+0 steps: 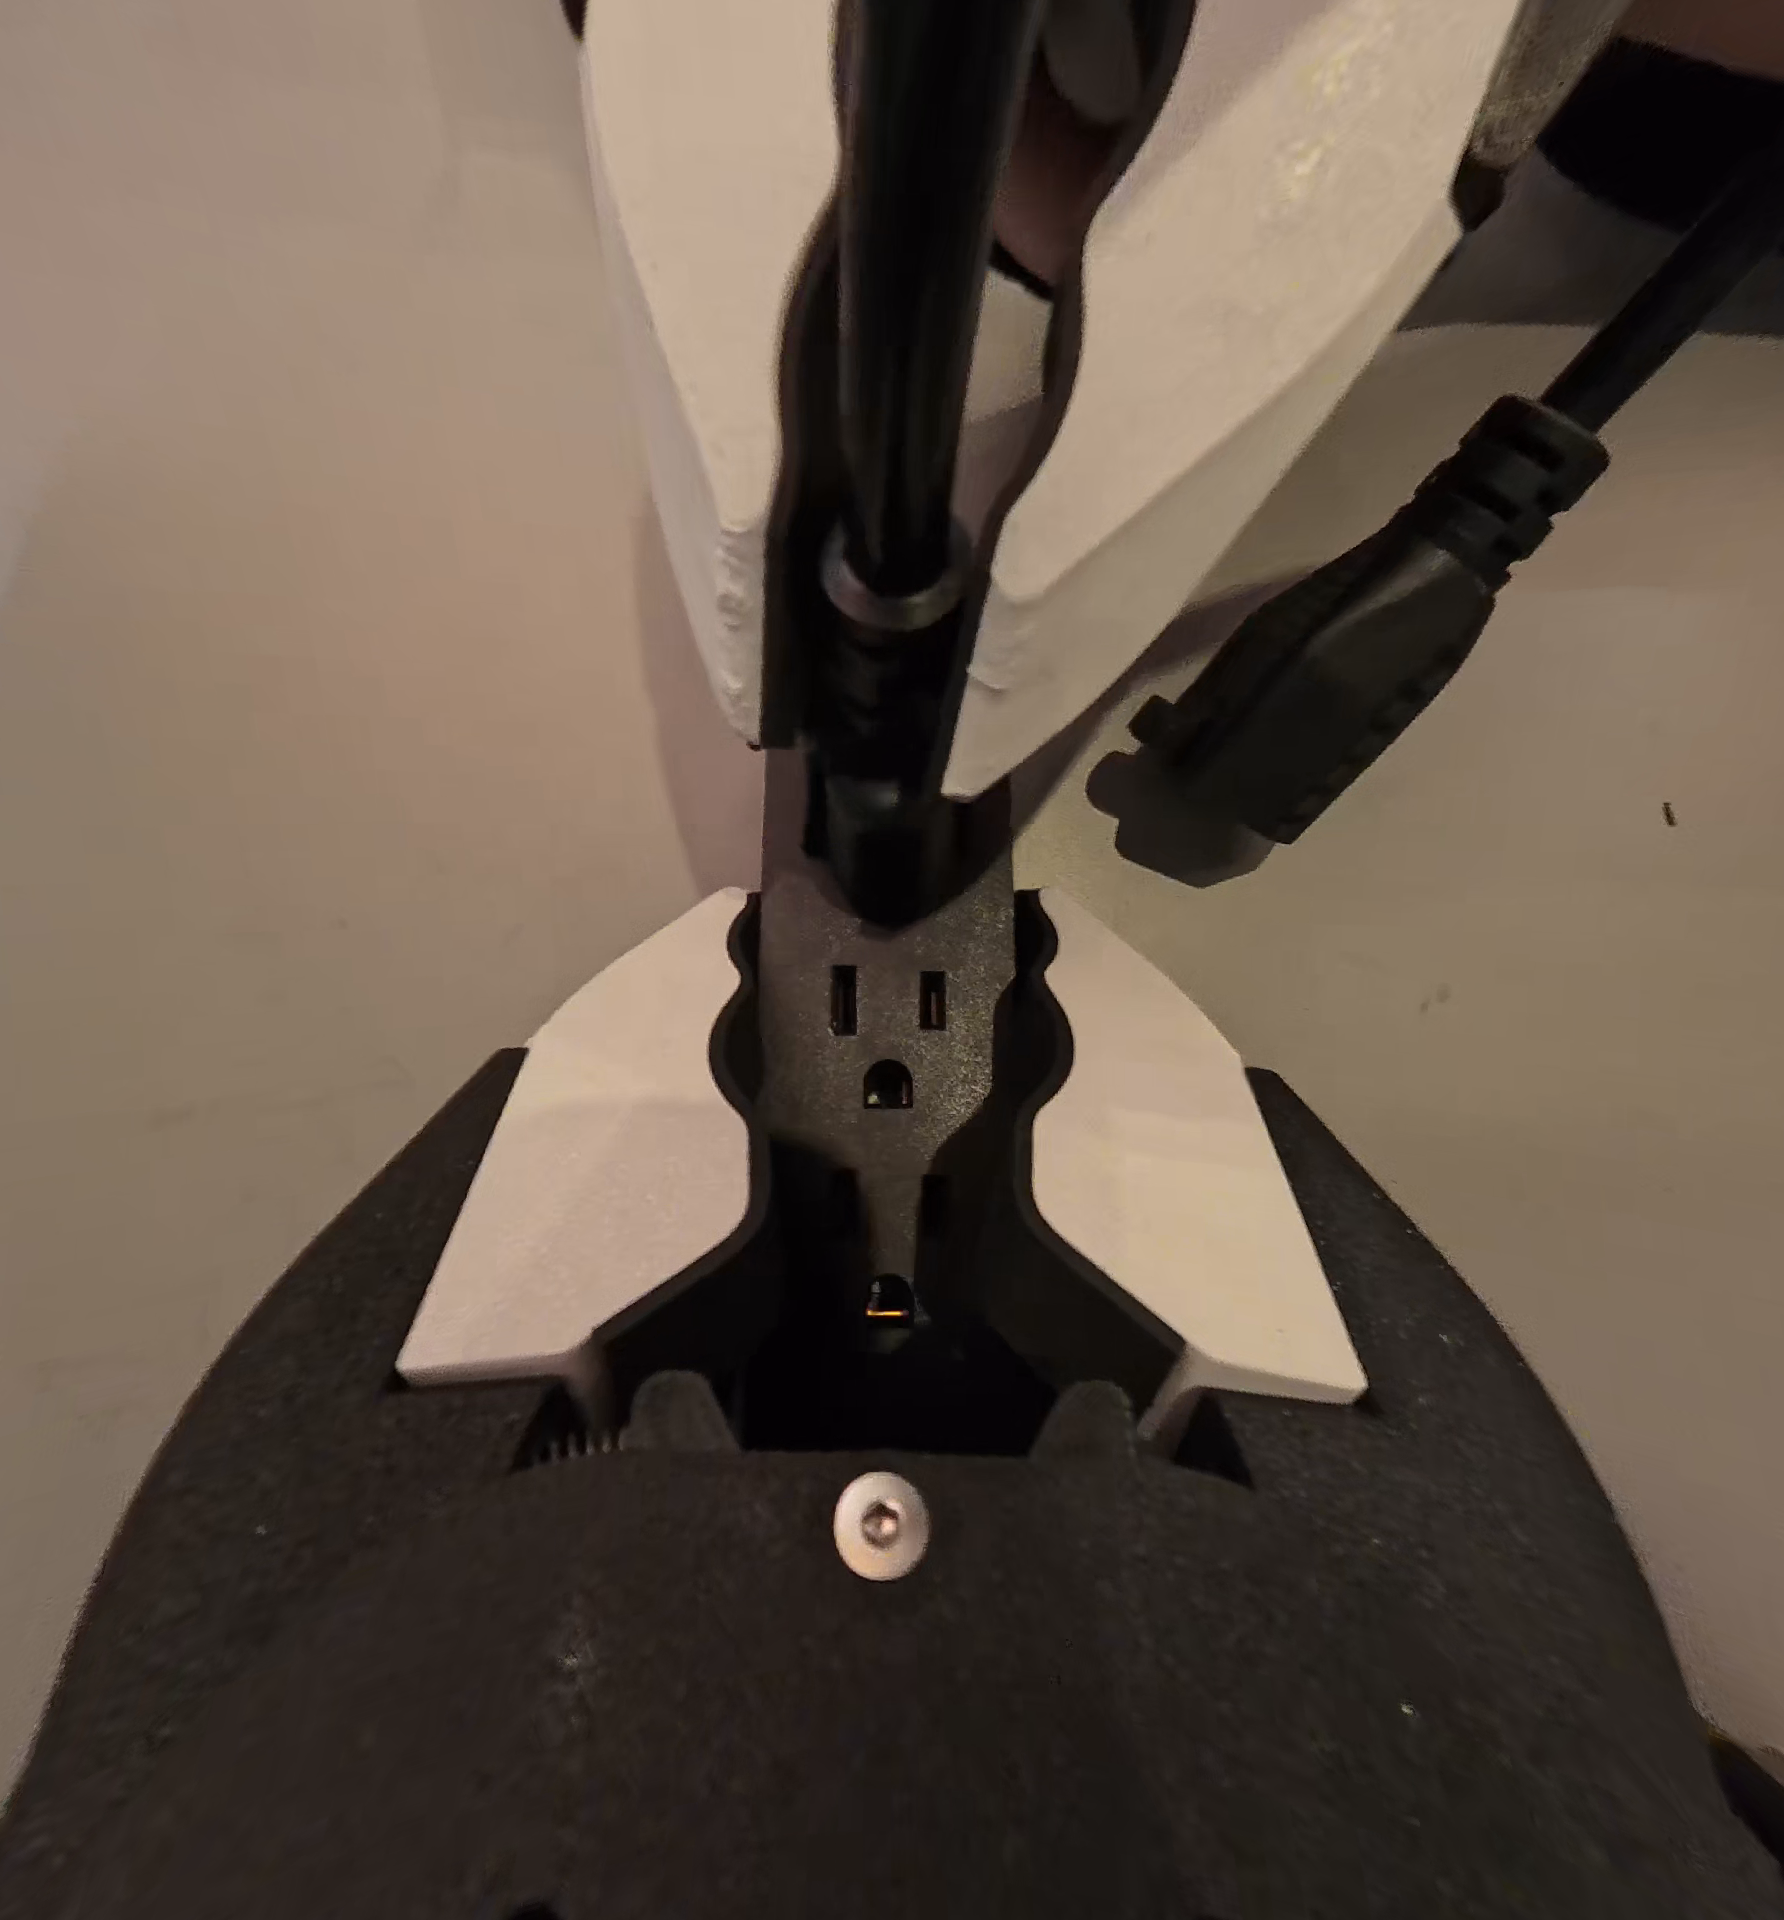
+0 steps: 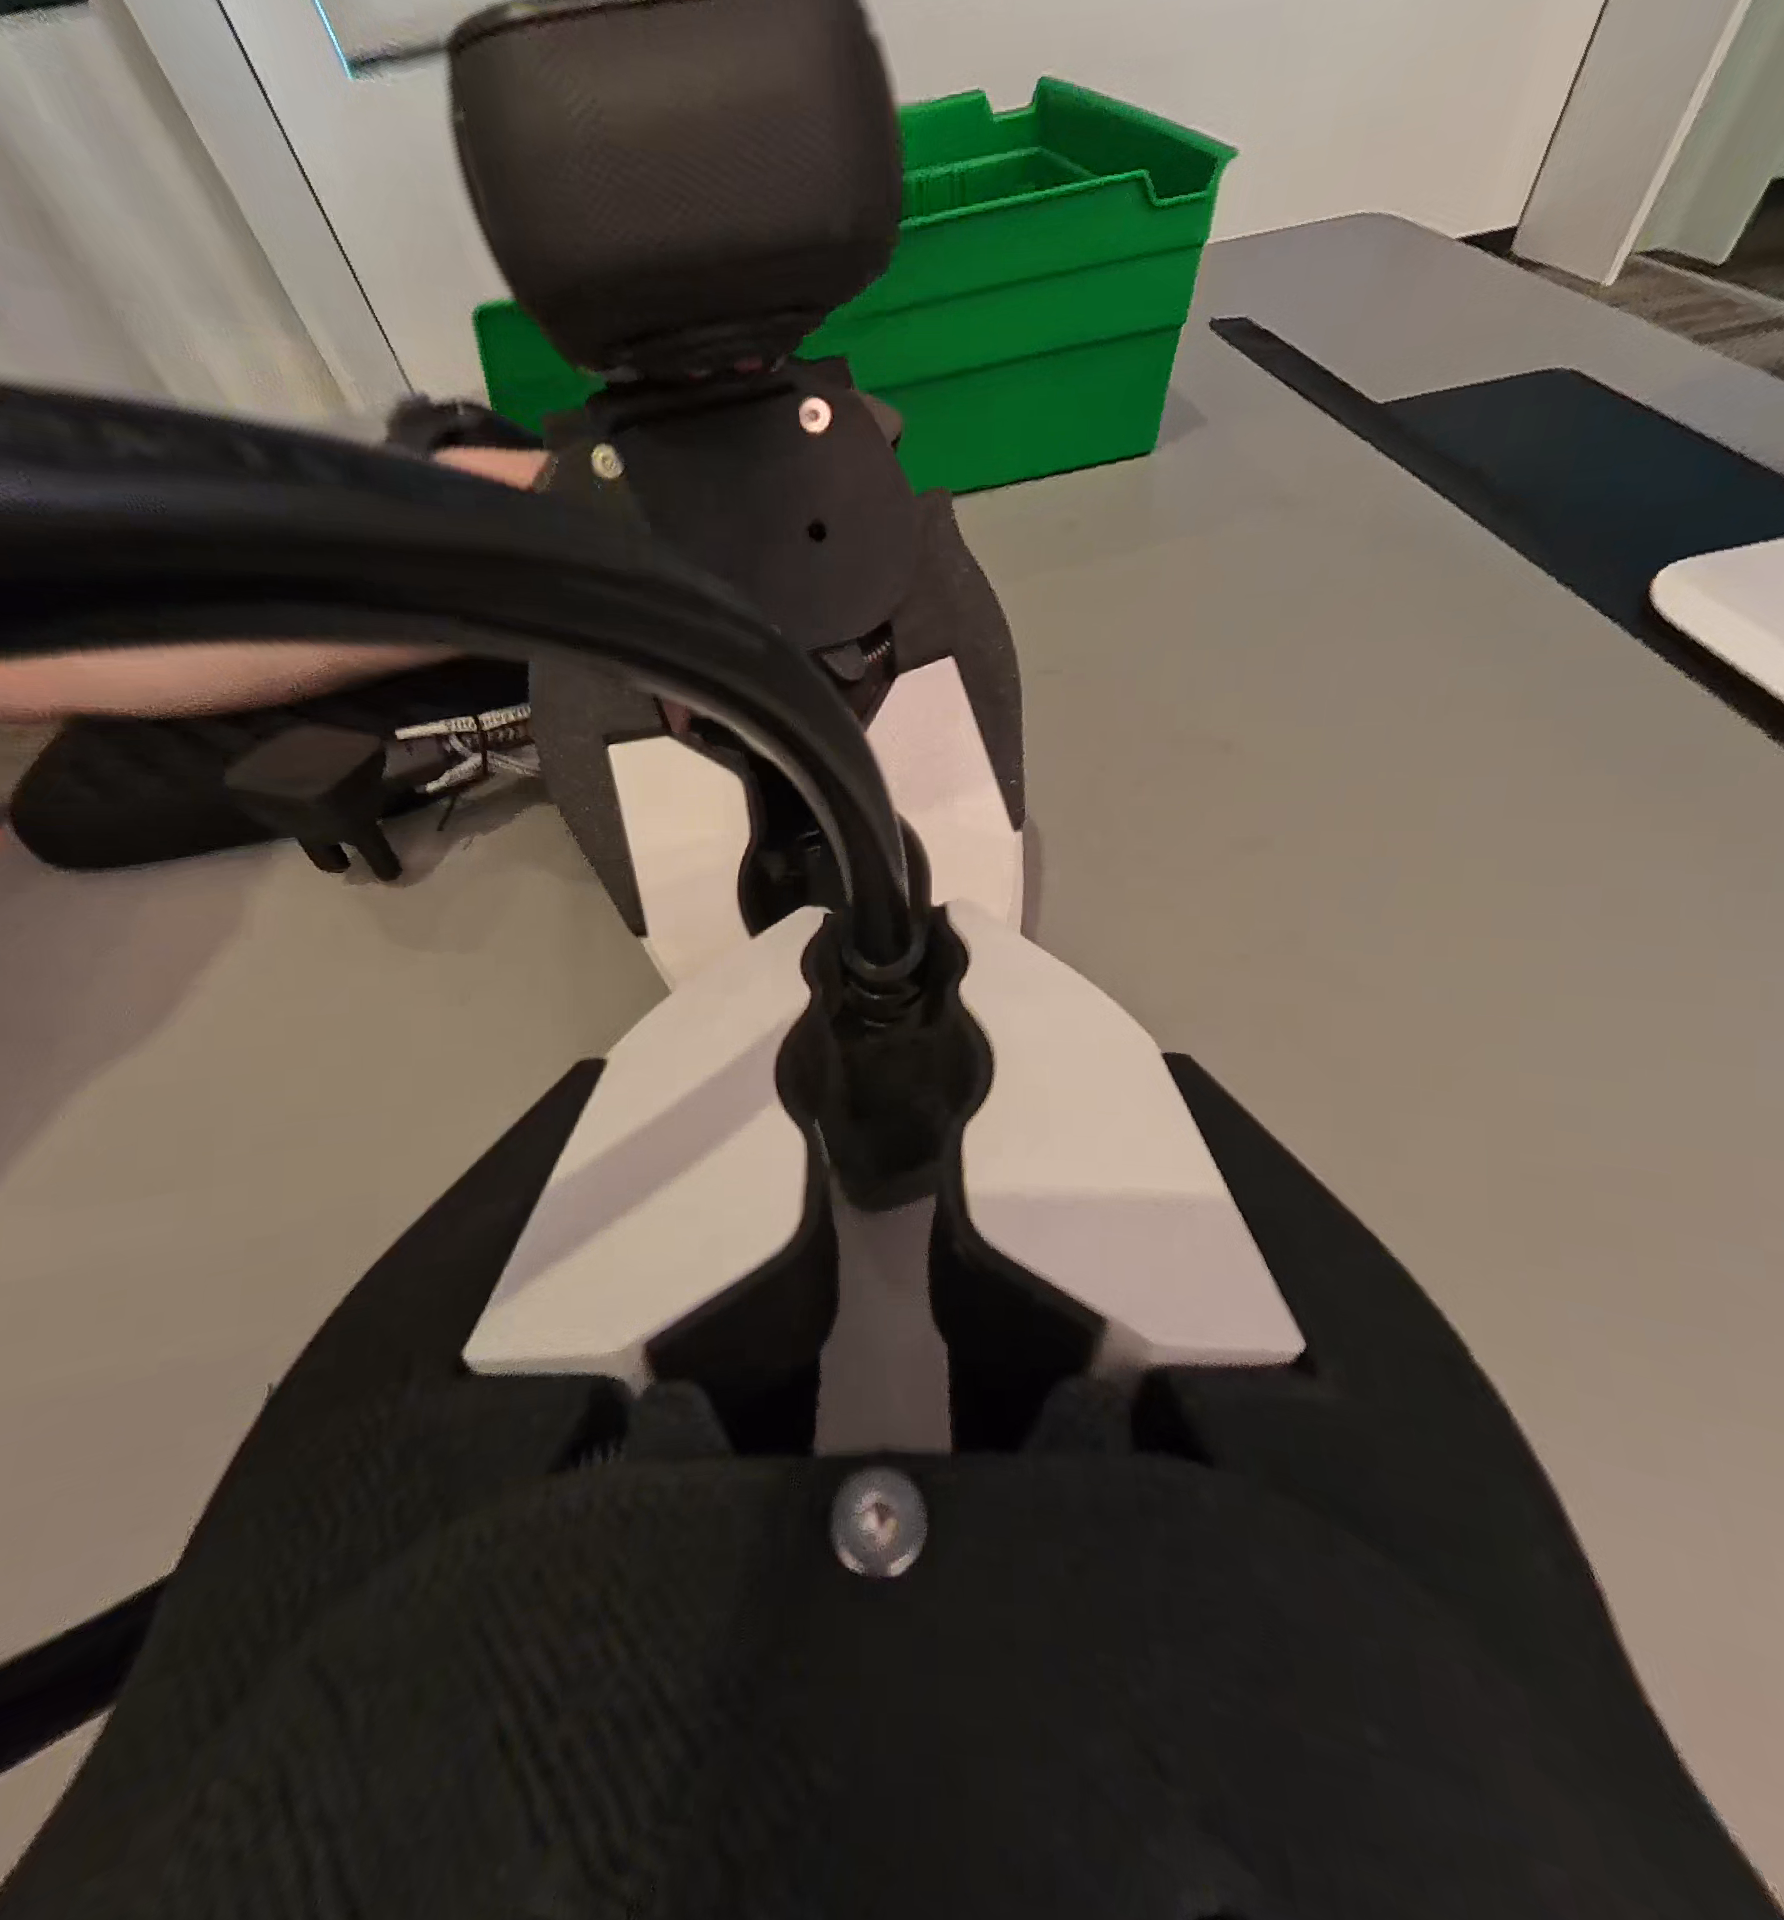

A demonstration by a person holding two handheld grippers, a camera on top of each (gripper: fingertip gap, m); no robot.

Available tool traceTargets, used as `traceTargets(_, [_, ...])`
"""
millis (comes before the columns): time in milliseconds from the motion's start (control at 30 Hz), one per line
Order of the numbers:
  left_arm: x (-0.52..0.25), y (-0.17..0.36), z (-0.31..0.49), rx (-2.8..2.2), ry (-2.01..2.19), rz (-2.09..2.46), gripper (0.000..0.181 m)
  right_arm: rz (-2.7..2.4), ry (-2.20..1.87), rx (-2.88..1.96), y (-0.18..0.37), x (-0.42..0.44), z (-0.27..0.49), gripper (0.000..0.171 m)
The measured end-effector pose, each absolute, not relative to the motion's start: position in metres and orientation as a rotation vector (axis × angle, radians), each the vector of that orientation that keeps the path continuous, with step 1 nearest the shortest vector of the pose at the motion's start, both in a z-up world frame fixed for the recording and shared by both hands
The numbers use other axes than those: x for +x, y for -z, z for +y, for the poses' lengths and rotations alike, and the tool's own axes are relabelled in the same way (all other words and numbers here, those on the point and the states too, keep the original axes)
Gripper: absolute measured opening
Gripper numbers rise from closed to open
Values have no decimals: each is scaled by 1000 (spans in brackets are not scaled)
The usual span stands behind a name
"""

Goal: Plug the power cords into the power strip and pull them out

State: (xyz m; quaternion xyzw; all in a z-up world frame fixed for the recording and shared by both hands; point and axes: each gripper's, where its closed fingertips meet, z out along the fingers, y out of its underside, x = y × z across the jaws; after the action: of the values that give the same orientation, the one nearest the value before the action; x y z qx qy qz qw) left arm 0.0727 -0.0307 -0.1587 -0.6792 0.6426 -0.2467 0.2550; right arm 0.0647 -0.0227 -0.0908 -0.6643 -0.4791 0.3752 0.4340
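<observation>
Right, my left gripper (image 1: 888, 1029) has its white fingers with black wavy pads (image 1: 737, 1023) pressed against both sides of the narrow black plastic power strip (image 1: 883, 1049), clamping it, with one three-hole socket showing bare between the pads and another in shadow closer to my palm. Just past that socket, my right gripper (image 2: 883, 1049) has its own white fingers squeezed onto the black moulded plug (image 2: 877, 1122) of the thick black power cord (image 2: 452, 551), and in the left wrist view that plug sits at the strip's far socket; whether the prongs are fully seated I cannot tell. From the plug the cord arches up and away to the left of the right wrist view. Beside the strip, off to the right in the left wrist view, a second black plug (image 1: 1314, 675) lies loose on the pale grey tabletop (image 1: 244, 727), its cord trailing off. Further back in the right wrist view stands a bright green plastic bin (image 2: 1033, 291).
</observation>
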Motion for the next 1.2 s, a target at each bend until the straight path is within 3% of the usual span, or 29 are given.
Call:
traceTargets(500, [80,159,-26,-1818,656,1709,46,-1156,-711,-1756,87,59,-9,14])
traceTargets(600, [80,158,-27,-1797,663,1717,46,-1198,-887,-1710,90,63,-16,17])
traceTargets(733, [75,158,-32,-1747,716,1778,46,-1278,-889,-1668,102,80,-20,38])
traceTargets(833, [75,157,-33,-1733,750,1783,45,-1341,-851,-1651,108,76,-22,40])
traceTargets(967, [75,157,-34,-1725,756,1791,45,-1372,-841,-1642,115,67,-26,38])
traceTargets(1033, [75,157,-34,-1725,756,1792,46,-1352,-848,-1637,112,66,-25,24])
traceTargets(1200, [75,158,-32,-1735,710,1793,46,-1300,-882,-1667,110,63,-23,23])
